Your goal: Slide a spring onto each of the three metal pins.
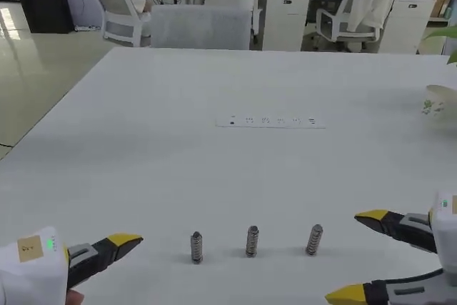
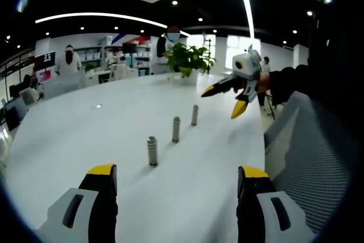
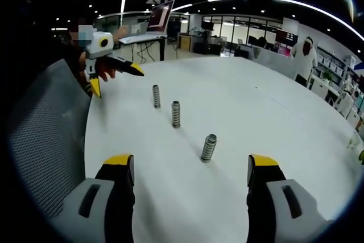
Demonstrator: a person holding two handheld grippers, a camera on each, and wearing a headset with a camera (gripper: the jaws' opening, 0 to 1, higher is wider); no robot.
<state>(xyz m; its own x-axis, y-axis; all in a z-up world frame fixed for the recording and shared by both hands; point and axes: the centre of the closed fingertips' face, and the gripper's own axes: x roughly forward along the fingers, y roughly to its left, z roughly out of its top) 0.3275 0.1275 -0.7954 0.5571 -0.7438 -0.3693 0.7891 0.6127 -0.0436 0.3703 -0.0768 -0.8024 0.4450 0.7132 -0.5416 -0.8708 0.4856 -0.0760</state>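
Three springs [image 1: 252, 241] stand upright in a row on bench [image 1: 178, 176]. Left gripper [image 2: 176, 172] and right gripper [image 3: 193, 160] flank row, not touching; fingers [image 2: 101, 170] of both wide, empty.

left gripper [image 1: 118, 248] cut bottom-left | right gripper [image 1: 359, 255] cut right | table markings [image 1: 270, 121] (tiny) unreadable

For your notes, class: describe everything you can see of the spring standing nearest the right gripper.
The spring is a short coil of grey metal with closely wound turns. It stands on the white table, leaning slightly, at the right end of a row of three. Whether a pin runs inside it cannot be told. Only the table touches it; the open right gripper is beside it, apart.
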